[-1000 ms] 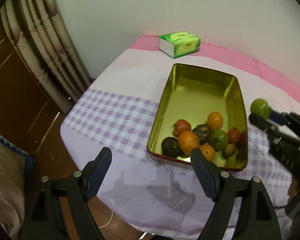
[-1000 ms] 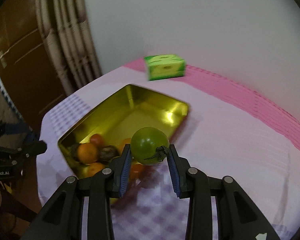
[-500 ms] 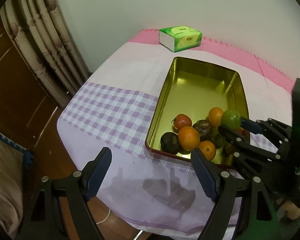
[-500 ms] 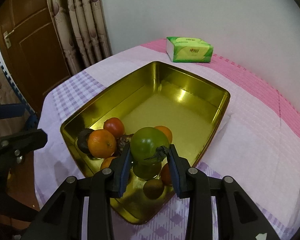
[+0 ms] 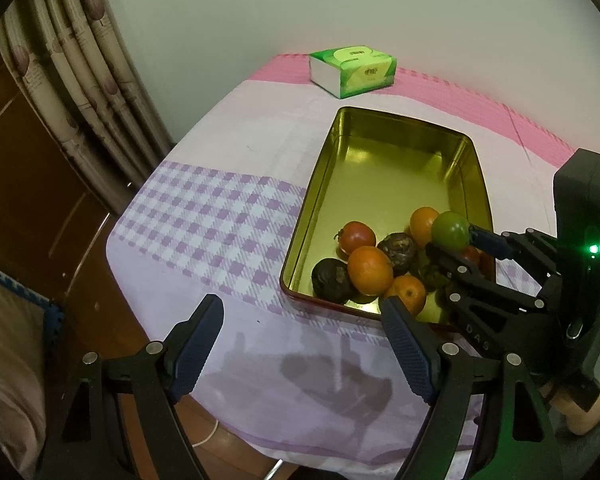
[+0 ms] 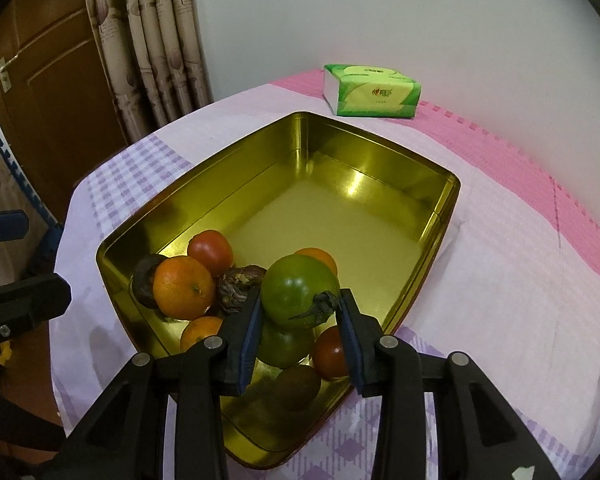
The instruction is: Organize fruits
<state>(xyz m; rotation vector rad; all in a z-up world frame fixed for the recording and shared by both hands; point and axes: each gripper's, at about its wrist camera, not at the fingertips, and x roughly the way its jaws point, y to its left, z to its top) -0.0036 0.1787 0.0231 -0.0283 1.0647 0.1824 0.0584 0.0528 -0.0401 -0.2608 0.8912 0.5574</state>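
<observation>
A gold metal tin point(image 5: 396, 160) point(image 6: 340, 152) sits on the clothed table, with several fruits piled at its near end: oranges point(image 5: 370, 270) point(image 6: 184, 288), a red tomato point(image 5: 358, 236) point(image 6: 211, 253), dark passion fruits point(image 5: 398, 247) point(image 6: 238, 288) and more. My right gripper point(image 6: 300, 312) point(image 5: 452, 240) is shut on a green tomato point(image 6: 298, 294) point(image 5: 450, 228) and holds it just above the pile. My left gripper point(image 5: 300, 340) is open and empty, over the table's near edge in front of the tin.
A green tissue pack point(image 5: 352, 70) point(image 6: 372, 90) lies at the far side of the table by the wall. Curtains point(image 5: 76, 80) and a wooden door point(image 6: 56, 92) stand to the left. The table's edge drops off at left and front.
My right gripper has carried the green tomato from beside the tin to over the fruit pile and lowered it a little. My left gripper has stayed open, shifting only slightly.
</observation>
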